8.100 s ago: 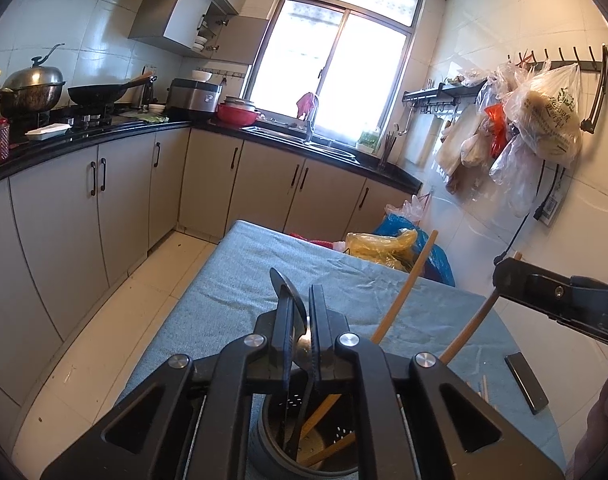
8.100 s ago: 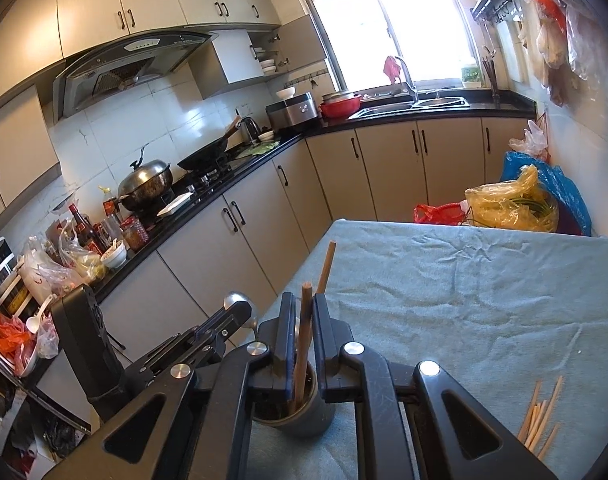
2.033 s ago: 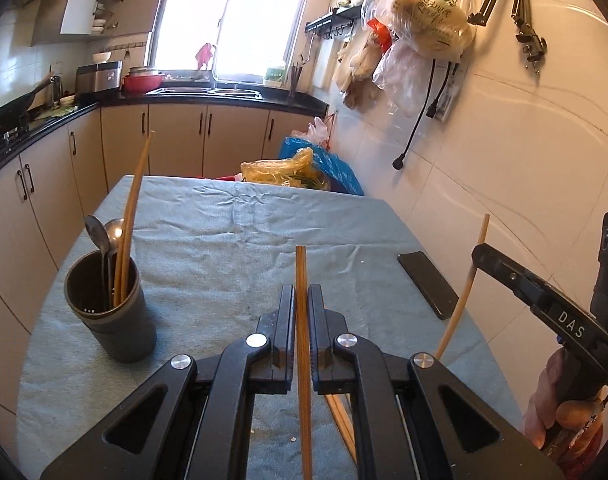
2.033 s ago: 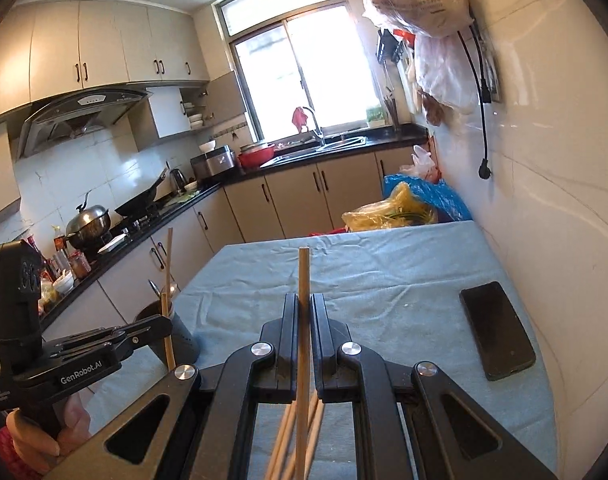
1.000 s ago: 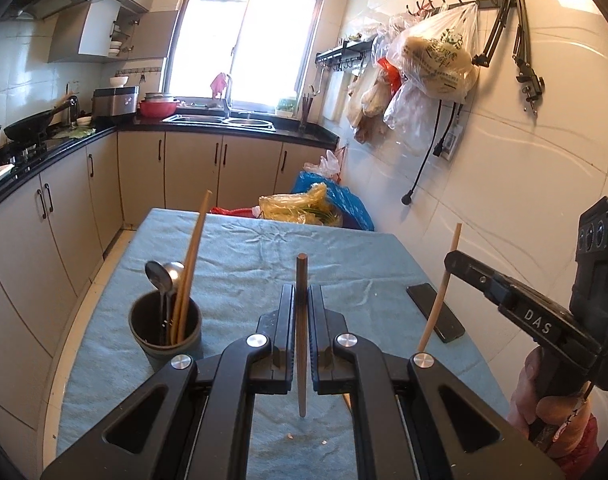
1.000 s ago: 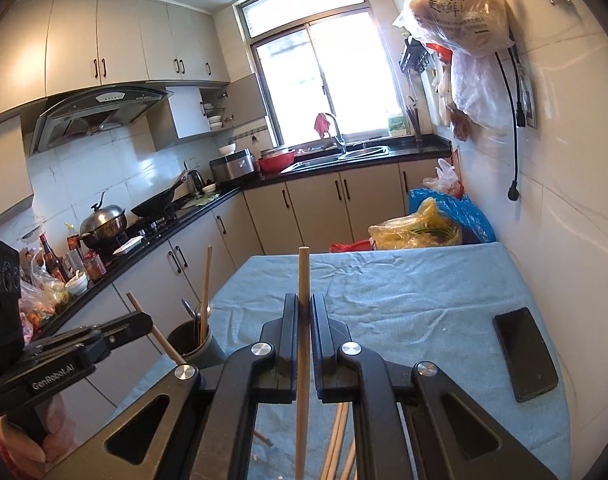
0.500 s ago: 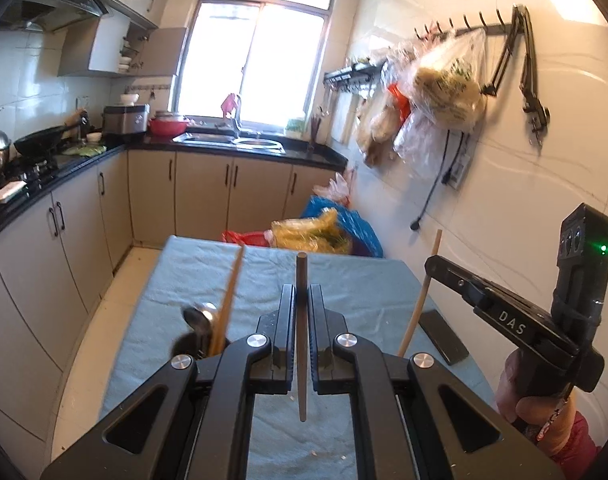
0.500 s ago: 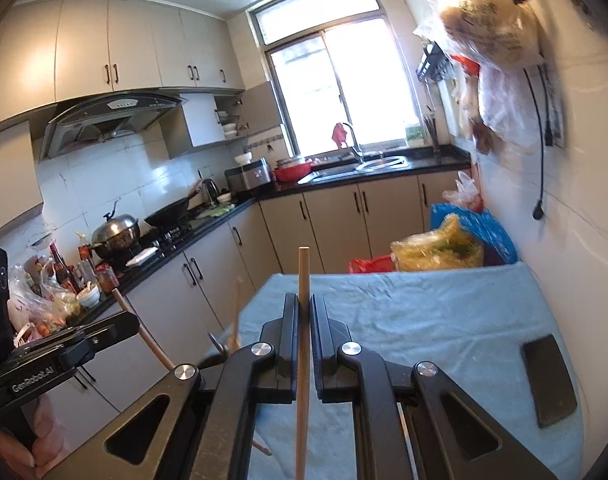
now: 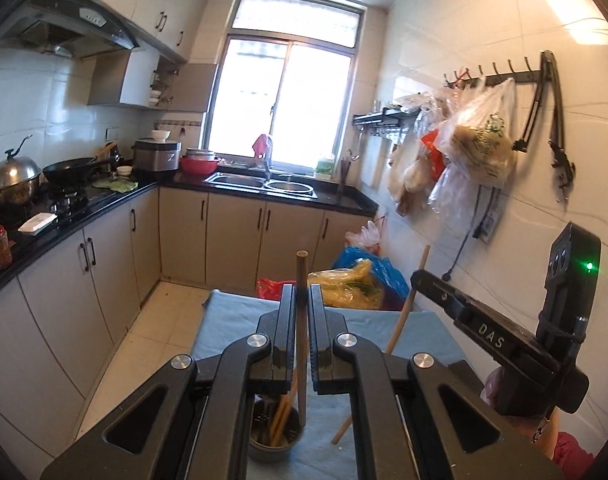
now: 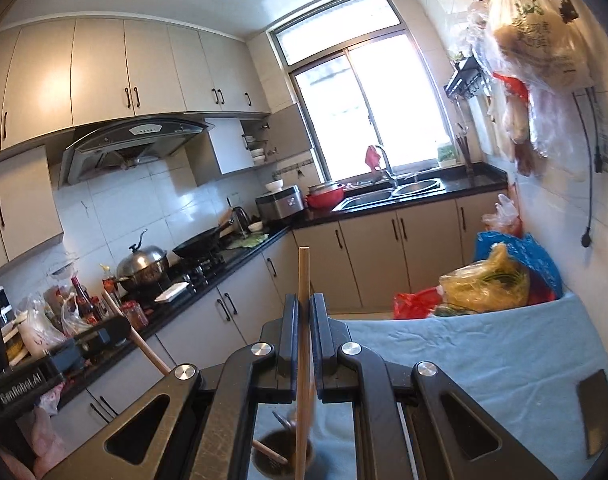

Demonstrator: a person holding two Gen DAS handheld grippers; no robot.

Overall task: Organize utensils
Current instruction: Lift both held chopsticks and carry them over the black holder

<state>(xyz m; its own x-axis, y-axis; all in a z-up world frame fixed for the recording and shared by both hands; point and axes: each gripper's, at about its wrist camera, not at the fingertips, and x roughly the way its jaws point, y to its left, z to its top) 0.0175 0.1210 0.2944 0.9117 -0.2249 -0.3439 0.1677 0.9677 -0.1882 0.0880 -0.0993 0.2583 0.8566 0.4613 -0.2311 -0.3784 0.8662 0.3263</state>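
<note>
Utensil holder [image 9: 273,444] half hidden behind the left gripper's [image 9: 301,300] arms; contents too dim to count. In right wrist view the holder [image 10: 282,454] is blurred, spoon inside unclear. Phone [image 10: 596,416] partly covered by the vignette. Right gripper [image 9: 418,276] fingertips hidden side-on, its chopstick [image 9: 400,326] partly covered.

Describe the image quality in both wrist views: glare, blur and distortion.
Left wrist view: the window is blown out white, and the fisheye bows the cabinets and the tiled wall. Right wrist view: the window is equally overexposed, the utensil holder below the tongs is motion-blurred, and the black corners are lens vignette.
</note>
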